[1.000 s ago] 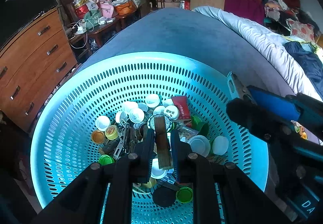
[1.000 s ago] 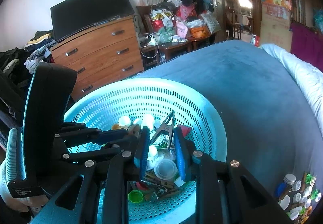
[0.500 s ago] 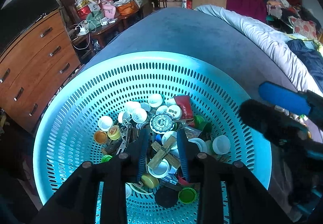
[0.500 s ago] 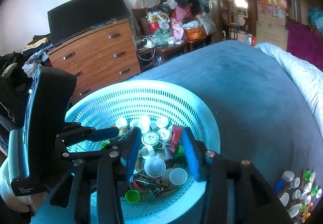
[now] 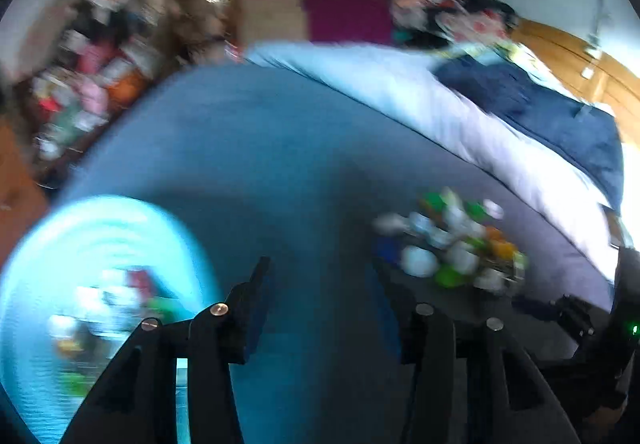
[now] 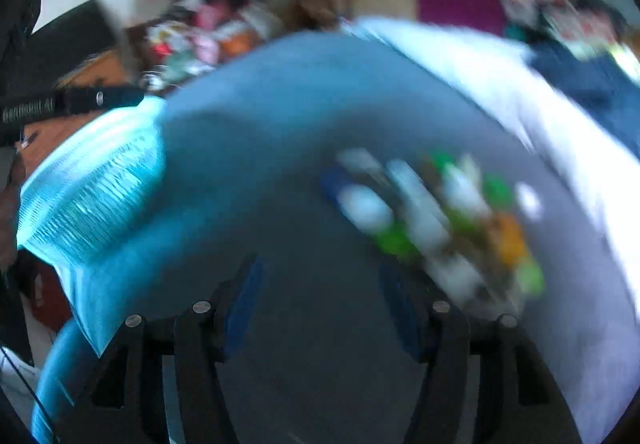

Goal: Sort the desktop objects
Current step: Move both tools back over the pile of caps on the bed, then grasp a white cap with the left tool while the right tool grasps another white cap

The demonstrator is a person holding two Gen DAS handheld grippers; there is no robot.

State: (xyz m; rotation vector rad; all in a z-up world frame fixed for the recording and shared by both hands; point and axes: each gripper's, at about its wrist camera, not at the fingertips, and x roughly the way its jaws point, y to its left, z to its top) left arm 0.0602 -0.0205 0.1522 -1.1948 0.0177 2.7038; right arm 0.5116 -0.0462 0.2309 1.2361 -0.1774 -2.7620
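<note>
Both views were badly smeared, so detail was thin. Left wrist view, left to right: the turquoise perforated basket [image 5: 100, 244] sat at the far left on the blue bedspread [image 5: 260, 147], w/ blurred small items inside it, colours only (white, red, green, orange); can't tell which items. Centre: the left gripper [image 5: 320, 304] had its jaws opening, roughly halfway apart, nothing btwn them, only bare bedspread behind the gap. Right of that gripper lay a loose pile of caps and small objects [image 5: 452, 244] on the bedspread, well apart from the basket; white, green, orange and a blue bit showed, shapes too blurred to name. Behind the pile ran a pale quilt [image 5: 400, 91] w/ a dark navy cloth [image 5: 540, 103] on it. At the far right edge a black piece of the other tool showed w/ a small green light [image 5: 634, 330]. Right wrist view, left to right: part of the other tool's black body at the top left, then the basket [image 6: 92, 199] seen from its outer side, at the left. Centre: the right gripper [image 6: 320, 292] also had jaws opening, fairly wide, empty, blue pads facing over bare bedspread [image 6: 300, 91]. Right of centre, just beyond its right finger, lay the same pile [image 6: 440, 219], near the quilt [image 6: 500, 83].
</note>
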